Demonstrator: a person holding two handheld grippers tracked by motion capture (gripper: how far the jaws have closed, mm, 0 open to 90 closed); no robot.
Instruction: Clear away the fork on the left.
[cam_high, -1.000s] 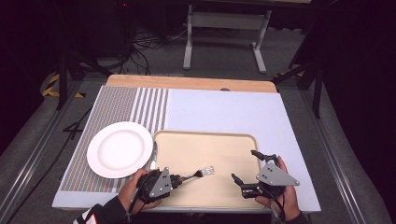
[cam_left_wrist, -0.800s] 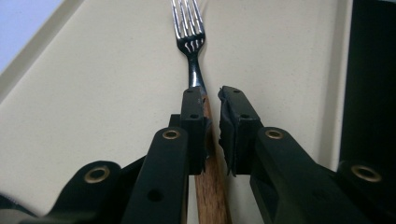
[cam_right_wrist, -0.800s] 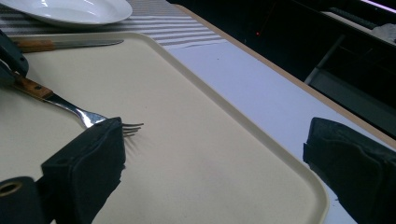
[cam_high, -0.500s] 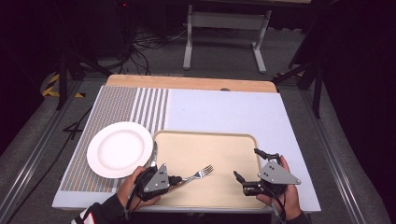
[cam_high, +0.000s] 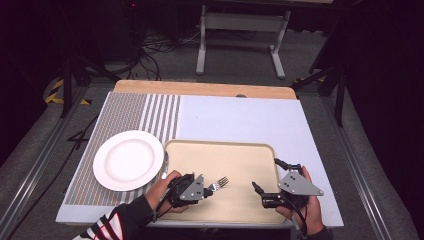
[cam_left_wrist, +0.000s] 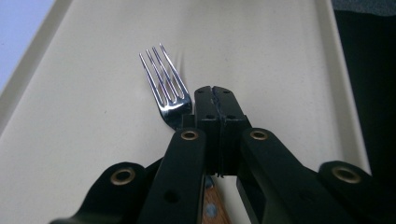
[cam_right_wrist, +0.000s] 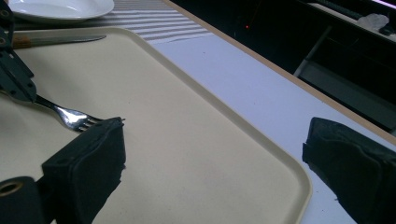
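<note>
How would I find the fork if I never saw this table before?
Look for the big beige tray at the near side of the table. Over its near left part, the left hand-held gripper is shut on the fork. It is shiny metal with four thin prongs, unlike the round white plate left of the tray.

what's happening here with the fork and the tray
A person holds a gripper in each hand over a beige tray. The left gripper is shut on a fork by its handle, tines pointing out across the tray. The right gripper is open and holds nothing, at the tray's right side. A white plate sits on the striped mat to the left, a knife between it and the tray.
</note>
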